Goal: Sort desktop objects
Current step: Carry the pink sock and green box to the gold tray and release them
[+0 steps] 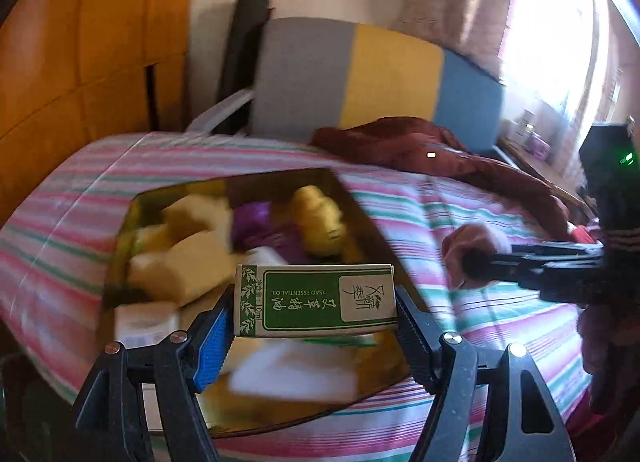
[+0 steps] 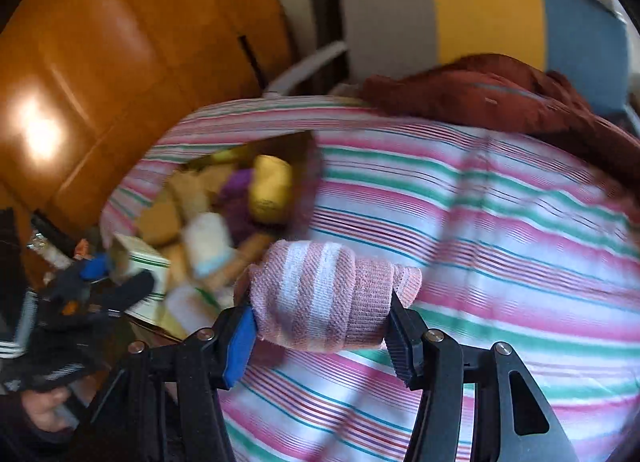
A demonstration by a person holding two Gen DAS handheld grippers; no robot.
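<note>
Far L: orange-brown wooden wardrobe (image 1: pixel 80 61) behind the bed. Next, a gold-lined open box (image 1: pixel 360 217) sits on the striped pink/green/white bedsheet (image 1: pixel 500 314), packed w/ blurred items: tan blocks, a yellow bottle-like thing (image 1: pixel 320 217), sth purple (image 1: pixel 260 225), white pieces. L gripper (image 1: pixel 314 302) is clamped on a green & white carton (image 1: pixel 316 300) marked "TSAO ESSENTIAL OIL", 10ml, print upside down in L wrist view; carton held lengthwise btwn the two fingers, above the box's near part, off the sheet. Same carton shows small at L edge of R wrist view (image 2: pixel 138 262), beside the box. Centre-back: headboard cushion (image 1: pixel 360 73) in grey/yellow/blue panels, w/ a dark red garment (image 1: pixel 420 145) heaped on the bed in front of it. Further R: R gripper (image 2: pixel 320 302) is closed around a rolled pink & white striped towel (image 2: pixel 320 294), roll lying crosswise btwn the fingers, over the bedsheet just R of the box; can't tell if it touches the sheet. In L wrist view that roll (image 1: pixel 472 250) appears blurred at R, at the tip of the black gripper. Far R: bright window (image 1: pixel 560 41) w/ curtain.
</note>
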